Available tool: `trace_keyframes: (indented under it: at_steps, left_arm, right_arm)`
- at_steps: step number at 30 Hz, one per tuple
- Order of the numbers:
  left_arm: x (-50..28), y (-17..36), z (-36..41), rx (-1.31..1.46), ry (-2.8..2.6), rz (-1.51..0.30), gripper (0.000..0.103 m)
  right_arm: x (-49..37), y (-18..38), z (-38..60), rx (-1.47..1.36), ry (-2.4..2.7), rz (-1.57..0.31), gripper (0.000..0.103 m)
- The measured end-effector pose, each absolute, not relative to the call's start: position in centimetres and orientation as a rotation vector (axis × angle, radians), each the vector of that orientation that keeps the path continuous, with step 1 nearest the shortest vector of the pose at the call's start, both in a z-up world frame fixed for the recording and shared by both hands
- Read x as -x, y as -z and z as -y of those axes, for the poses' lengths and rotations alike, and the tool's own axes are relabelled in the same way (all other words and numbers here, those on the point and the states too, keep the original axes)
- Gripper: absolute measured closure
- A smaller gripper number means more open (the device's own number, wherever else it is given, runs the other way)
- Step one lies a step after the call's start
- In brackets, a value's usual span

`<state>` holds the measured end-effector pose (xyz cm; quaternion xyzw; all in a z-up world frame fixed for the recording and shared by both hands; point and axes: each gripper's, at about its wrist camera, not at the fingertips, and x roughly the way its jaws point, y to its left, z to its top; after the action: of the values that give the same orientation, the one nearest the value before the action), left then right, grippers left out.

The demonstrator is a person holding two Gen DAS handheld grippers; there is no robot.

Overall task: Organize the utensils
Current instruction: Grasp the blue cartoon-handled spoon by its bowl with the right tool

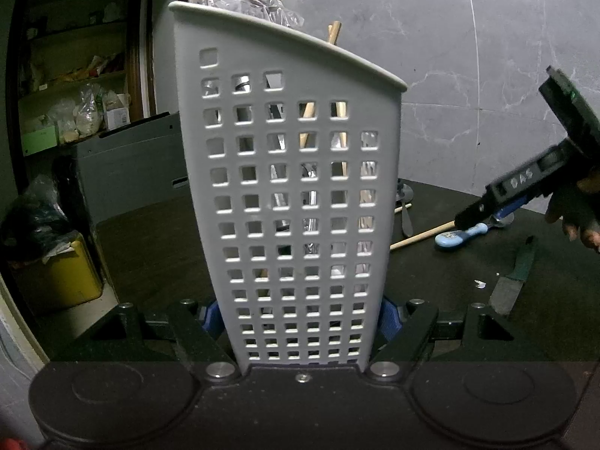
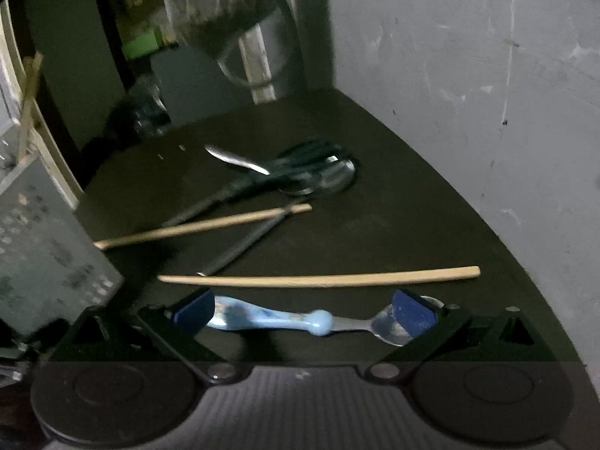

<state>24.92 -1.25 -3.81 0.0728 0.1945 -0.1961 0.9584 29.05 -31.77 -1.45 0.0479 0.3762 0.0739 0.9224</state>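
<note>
The white perforated holder [image 1: 292, 195] stands upright on the dark table [image 1: 150, 247], and the left gripper [image 1: 300, 318] has its jaws pinching the holder's lower walls from both sides, steadying it. Through the holder's square holes a few things already show inside: pale wooden sticks [image 1: 335, 35] whose ends poke above the rim, and some metal pieces lower down that I cannot name for certain. So part of the sorting looks done, but a fair share is left. To the right of the holder, the right gripper [image 2: 303, 313] sits low over a spoon with a light blue handle [image 2: 270, 318] lying flat on the table; its jaws are spread wide, one blue pad [image 2: 193, 311] over the handle end and the other over the bowl end, and neither appears to press on the spoon, so I judge it is not yet picked up. Beyond the spoon, farther from the holder, lie two loose chopsticks [image 2: 322, 279], a dark-handled whisk [image 2: 315, 165], a long thin dark tool and a metal blade or spoon, too blurred to tell which. A dark-handled knife [image 1: 510, 281] also lies on the table right of the holder. All of these still need to go in.
</note>
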Motion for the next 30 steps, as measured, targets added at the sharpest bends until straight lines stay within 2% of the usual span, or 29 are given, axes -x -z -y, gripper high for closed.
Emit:
trace_keyframes:
  at_steps: [14, 18, 21, 26, 29, 30]
  left_arm:
    - [-24.9, 3.9, 0.8, -0.134, 0.403, -0.391, 0.026]
    - [-24.9, 3.9, 0.7, -0.136, 0.402, -0.391, 0.026]
    - [-24.9, 3.9, 0.8, -0.135, 0.402, -0.391, 0.026]
    - [-24.9, 3.9, 0.7, -0.133, 0.405, -0.390, 0.026]
    - [-24.9, 3.9, 0.6, -0.128, 0.406, -0.389, 0.026]
    - [-24.9, 3.9, 0.5, -0.126, 0.406, -0.389, 0.026]
  right_arm:
    - [-25.3, 1.4, 29.8, -0.062, -0.269, -0.829, 0.000]
    - [-26.3, 0.3, 29.2, -0.024, -0.249, -0.793, 0.000]
    - [-28.6, 0.9, 29.2, 0.010, -0.244, -0.833, 0.001]
    - [-30.0, 1.7, 29.1, 0.093, -0.211, -0.847, 0.014]
    - [-30.2, 1.5, 29.4, 0.082, -0.202, -0.837, 0.036]
    - [-30.4, 1.3, 29.6, 0.072, -0.195, -0.833, 0.048]
